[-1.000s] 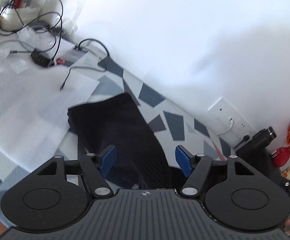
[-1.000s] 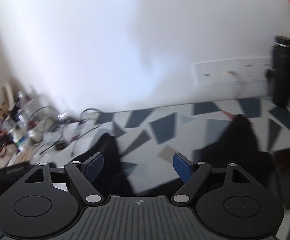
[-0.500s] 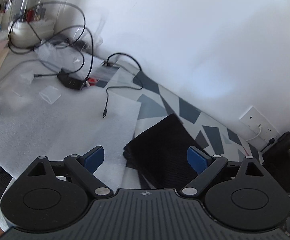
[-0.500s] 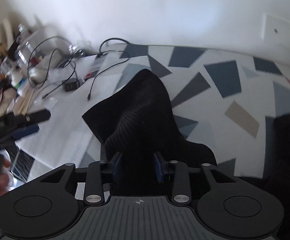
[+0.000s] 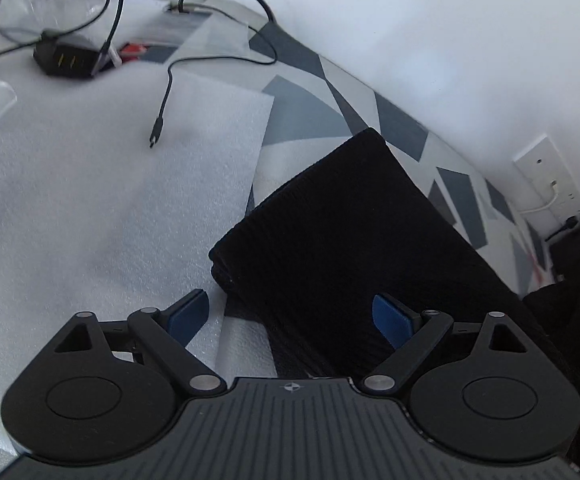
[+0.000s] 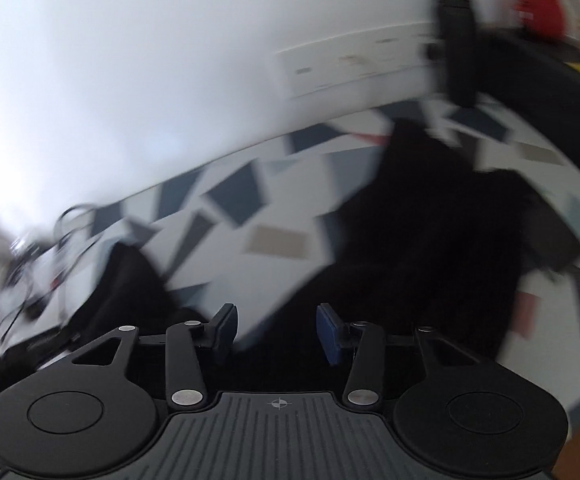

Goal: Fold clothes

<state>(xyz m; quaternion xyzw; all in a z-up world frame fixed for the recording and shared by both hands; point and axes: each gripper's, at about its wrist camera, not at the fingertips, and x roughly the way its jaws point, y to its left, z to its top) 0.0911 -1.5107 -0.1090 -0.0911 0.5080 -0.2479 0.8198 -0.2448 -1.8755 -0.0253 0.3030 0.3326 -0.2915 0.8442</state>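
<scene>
Left wrist view: your left gripper (image 5: 290,314) has fingers spread wide, holding nothing. The folded black garment (image 5: 350,232) lies on the bench (image 5: 302,100) just ahead, its near corner between the fingers, long axis running away to the right. A cable (image 5: 161,108) lies on white foam (image 5: 109,200) to the left.

Right wrist view, blurred: your right gripper (image 6: 277,330) is part-open, empty. A dark cloth pile (image 6: 430,248) lies ahead-right; this hand looks nearer it.

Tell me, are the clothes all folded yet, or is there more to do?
Not all. One black garment already lies folded in a neat block beside the white foam sheet. Nothing is in hand: the left gripper and right gripper both have their fingers apart and empty. A rumpled black pile on the patterned tablecloth looks left to fold.
</scene>
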